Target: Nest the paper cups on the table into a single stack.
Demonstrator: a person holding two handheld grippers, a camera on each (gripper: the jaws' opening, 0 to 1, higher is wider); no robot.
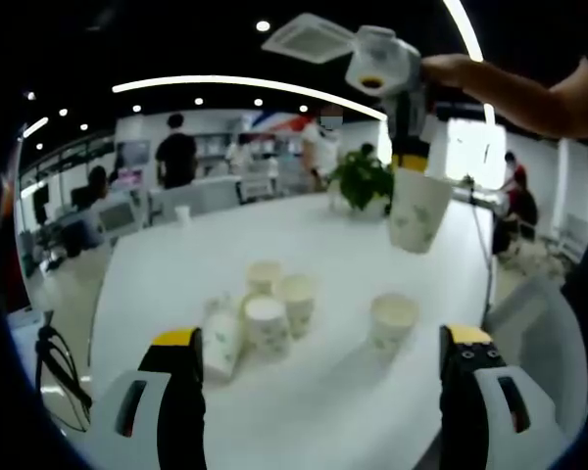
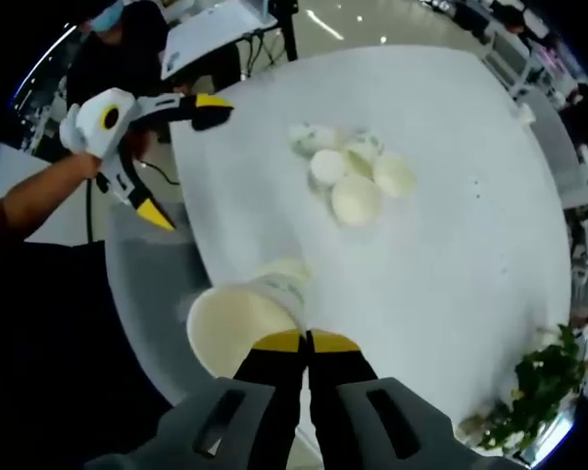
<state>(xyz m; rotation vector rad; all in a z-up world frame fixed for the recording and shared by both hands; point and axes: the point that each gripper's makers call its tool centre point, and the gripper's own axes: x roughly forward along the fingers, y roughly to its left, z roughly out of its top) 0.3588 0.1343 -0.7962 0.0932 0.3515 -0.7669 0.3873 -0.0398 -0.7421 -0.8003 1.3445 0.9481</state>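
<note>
**Inspector A:** Paper cups (image 1: 274, 318), condition and location, please.

**Inspector B:** In the left gripper view, a loose cluster stands on the white table (image 1: 176, 274) just below frame centre, mouths up: white cups with a faint greenish print on the walls and cream interiors. One more, the lone cup (image 1: 393, 321), stands apart to the right of the cluster. In the right gripper view the same cluster (image 2: 348, 171) sits at upper centre, seen from above as pale round mouths pressed close together.

**Inspector A:** Any cup off the table?

**Inspector B:** One. The held cup (image 2: 247, 315) lies on its side at lower centre of the right gripper view, open mouth toward the lower left. In the left gripper view it hangs at upper right (image 1: 417, 211), above the table, in front of a potted plant (image 1: 361, 181).

**Inspector A:** Tool states?

**Inspector B:** The right gripper (image 2: 308, 342) is clamped on the held cup's rim, its yellow-tipped jaws pressed together. The left gripper (image 1: 321, 343) stands with jaws spread wide and nothing between them, at the bottom of its own view; it also appears at upper left of the right gripper view (image 2: 181, 162).
</note>
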